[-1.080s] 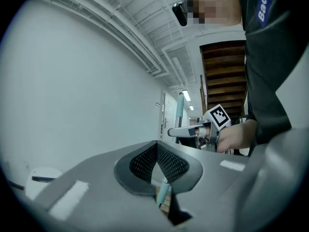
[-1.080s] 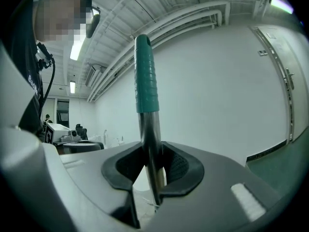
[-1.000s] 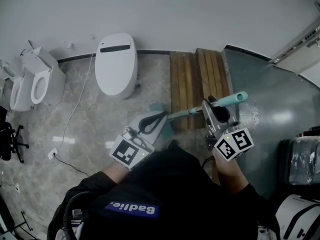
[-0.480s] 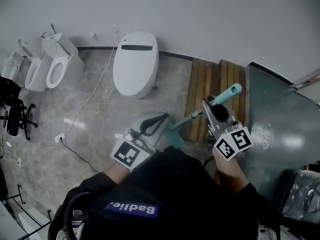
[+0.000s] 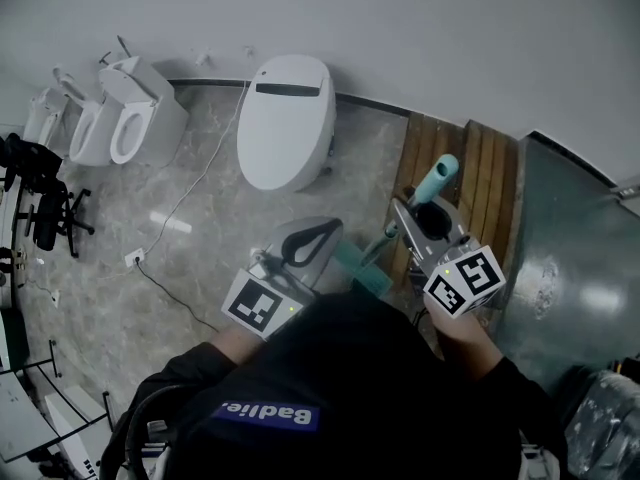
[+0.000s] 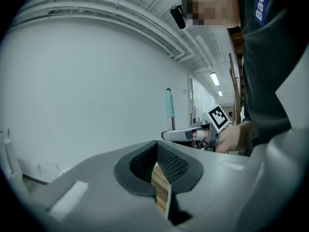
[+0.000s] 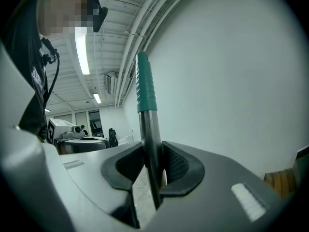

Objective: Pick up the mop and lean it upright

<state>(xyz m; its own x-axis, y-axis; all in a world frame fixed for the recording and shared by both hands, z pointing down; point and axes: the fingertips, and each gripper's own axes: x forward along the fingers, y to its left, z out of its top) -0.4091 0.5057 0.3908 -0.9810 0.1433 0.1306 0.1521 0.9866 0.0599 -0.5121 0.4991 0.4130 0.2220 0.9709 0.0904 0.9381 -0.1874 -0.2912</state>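
Swung up since before, the mop [image 5: 436, 180] now stands nearly straight, its metal pole squeezed tight in the right gripper [image 7: 153, 170]. The left gripper [image 6: 157, 170] is closed on nothing. Behind are wooden boards [image 5: 482, 168], a white toilet [image 5: 285, 118] and the wall [image 5: 400, 28].

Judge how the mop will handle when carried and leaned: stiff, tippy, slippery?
Probably stiff: the mop shows a straight metal pole in the right hand-held gripper. Likely tippy: long, thin, small mop head. It may skid on the glossy floor.
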